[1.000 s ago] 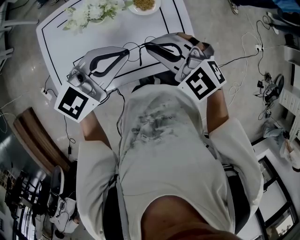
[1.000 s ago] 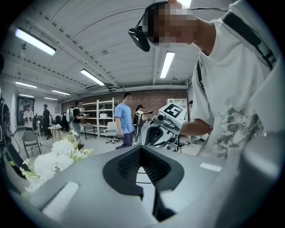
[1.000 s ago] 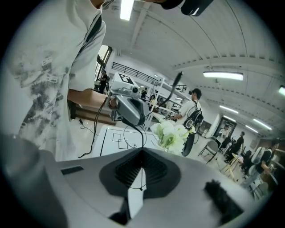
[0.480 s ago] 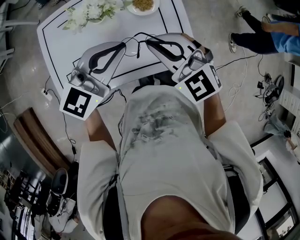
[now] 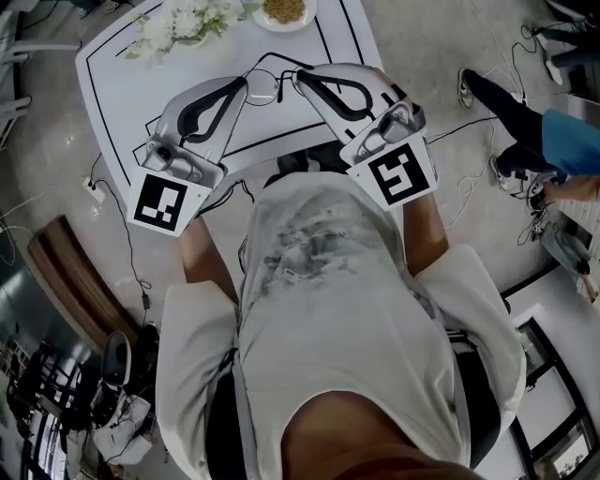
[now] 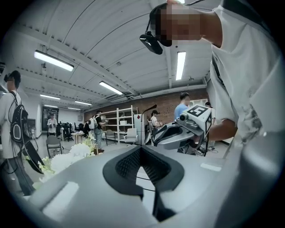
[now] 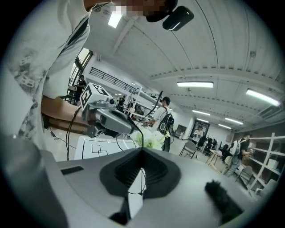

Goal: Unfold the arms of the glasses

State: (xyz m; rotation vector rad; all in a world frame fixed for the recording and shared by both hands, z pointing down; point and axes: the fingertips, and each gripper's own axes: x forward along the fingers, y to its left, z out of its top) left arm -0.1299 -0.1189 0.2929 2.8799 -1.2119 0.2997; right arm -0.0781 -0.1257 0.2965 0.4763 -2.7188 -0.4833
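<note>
In the head view the glasses (image 5: 266, 86) are only a thin wire loop at upper centre, between the tips of the left gripper (image 5: 246, 84) and the right gripper (image 5: 301, 77). They are too fine to tell how their arms lie (each gripper view gives just a hair of wire behind closed jaw tips). The plate (image 5: 286, 9) and the flowers (image 5: 183, 23) are cut by the top edge. The table (image 5: 122, 84) loses its near edge behind the grippers and the shirt (image 5: 328, 281). A person in blue (image 5: 572, 141) is cut by the right edge.

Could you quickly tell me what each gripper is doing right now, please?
Left gripper: closed, holding the glasses.
Right gripper: closed, holding the same glasses at their other side.
</note>
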